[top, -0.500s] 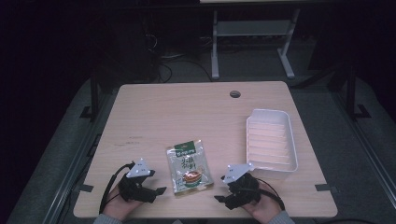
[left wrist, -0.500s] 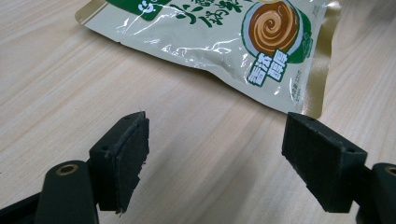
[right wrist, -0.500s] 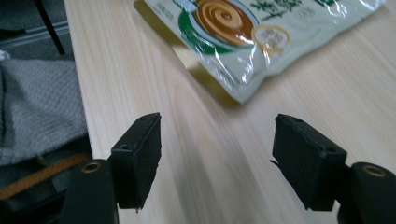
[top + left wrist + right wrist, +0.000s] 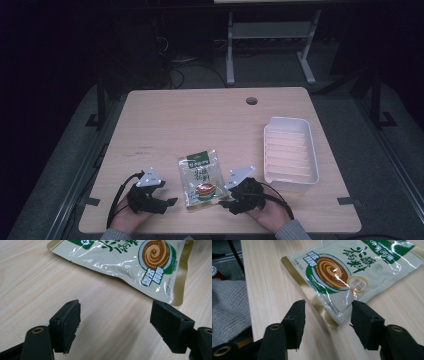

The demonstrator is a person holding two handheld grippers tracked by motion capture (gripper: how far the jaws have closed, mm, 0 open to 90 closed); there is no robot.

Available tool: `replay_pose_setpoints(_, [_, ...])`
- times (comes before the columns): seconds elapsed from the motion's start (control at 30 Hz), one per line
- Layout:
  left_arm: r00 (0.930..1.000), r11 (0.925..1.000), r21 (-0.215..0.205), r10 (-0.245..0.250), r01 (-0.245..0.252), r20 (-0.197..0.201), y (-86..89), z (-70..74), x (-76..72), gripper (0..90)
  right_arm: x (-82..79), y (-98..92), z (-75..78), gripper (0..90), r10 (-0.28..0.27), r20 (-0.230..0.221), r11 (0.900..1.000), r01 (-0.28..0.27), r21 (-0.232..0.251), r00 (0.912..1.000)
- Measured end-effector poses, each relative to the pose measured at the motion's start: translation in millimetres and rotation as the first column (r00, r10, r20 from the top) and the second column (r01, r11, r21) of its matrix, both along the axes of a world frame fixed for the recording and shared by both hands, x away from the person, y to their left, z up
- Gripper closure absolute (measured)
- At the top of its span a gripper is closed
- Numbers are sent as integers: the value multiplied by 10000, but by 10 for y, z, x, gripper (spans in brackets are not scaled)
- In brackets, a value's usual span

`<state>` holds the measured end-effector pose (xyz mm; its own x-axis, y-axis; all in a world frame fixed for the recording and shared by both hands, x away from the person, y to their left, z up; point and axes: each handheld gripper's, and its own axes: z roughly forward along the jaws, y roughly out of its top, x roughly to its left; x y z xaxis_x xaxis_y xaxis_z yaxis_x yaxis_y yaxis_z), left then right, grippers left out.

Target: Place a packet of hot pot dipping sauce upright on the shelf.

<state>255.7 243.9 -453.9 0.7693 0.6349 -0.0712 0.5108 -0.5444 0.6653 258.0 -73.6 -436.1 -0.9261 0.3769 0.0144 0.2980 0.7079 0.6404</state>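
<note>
One sachet (image 4: 201,178) lies flat on the wooden worktop (image 4: 200,120), at the near edge, midway between the two grippers. One white ridged tray (image 4: 290,151) sits to the right of it, well apart, near the worktop's right edge. One round cable hole (image 4: 251,101) is set toward the far side.

There are two grippers, one in each hand. The left gripper (image 4: 167,202) rests at the near left, just beside the sachet's near left corner. In the left gripper view its two black fingers (image 4: 65,322) are spread wide with bare wood between them, and the sachet (image 4: 130,262) lies beyond them, untouched. The right gripper (image 4: 226,203) rests at the near right of the sachet. In the right gripper view its two fingers (image 4: 367,323) are also spread, and the sachet's (image 4: 342,272) gold-edged corner reaches into the gap between them; whether either finger touches it cannot be told.

The sachet's far end is cut off in both gripper views, and its green print is too small to read from the high view. A grey knitted sleeve (image 4: 229,310) fills the left of the right gripper view. The room beyond the worktop is dark, and only a pale metal frame (image 4: 270,45) can be made out.
</note>
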Motion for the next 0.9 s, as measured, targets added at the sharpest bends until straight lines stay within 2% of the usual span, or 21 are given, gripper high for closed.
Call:
replay_pose_setpoints(0.23, [10000, 10000, 75, 14, -15, 31, -15, 15, 43, 261, 88, 146, -39, 574, 57, -231, 9998, -61, -199, 9997])
replay_pose_setpoints(0.27, [10000, 10000, 81, 9, -10, 37, -34, 21, 67, 263, 120, 208, -64, 640, 143, -311, 9995, -151, -270, 9994])
replay_pose_setpoints(0.33, [10000, 9999, 131, -7, 6, 12, -62, 26, 95, 263, 148, 249, -82, 716, 152, -301, 9992, -163, -376, 9994])
replay_pose_setpoints(0.43, [9999, 9999, 100, -64, 65, -94, -97, 36, 127, 264, 189, 279, -111, 791, 132, -299, 9986, -147, -515, 9995])
replay_pose_setpoints(0.6, [9997, 9996, 249, -117, 122, -192, -142, 65, 208, 264, 216, 243, -121, 833, 160, -548, 9981, -192, -580, 9984])
replay_pose_setpoints(0.67, [9998, 9997, 233, -81, 85, -168, -144, 78, 234, 265, 211, 256, -147, 846, 244, -662, 9965, -296, -778, 9975])
replay_pose_setpoints(0.77, [9998, 9998, 80, 172, -171, -136, -148, 122, 357, 263, 186, 273, -168, 859, 362, -664, 9943, -426, -975, 9971])
replay_pose_setpoints(0.9, [9987, 9989, -143, 440, -444, -266, -180, 144, 516, 258, 185, 253, -194, 894, 285, -765, 9964, -344, -771, 9967])
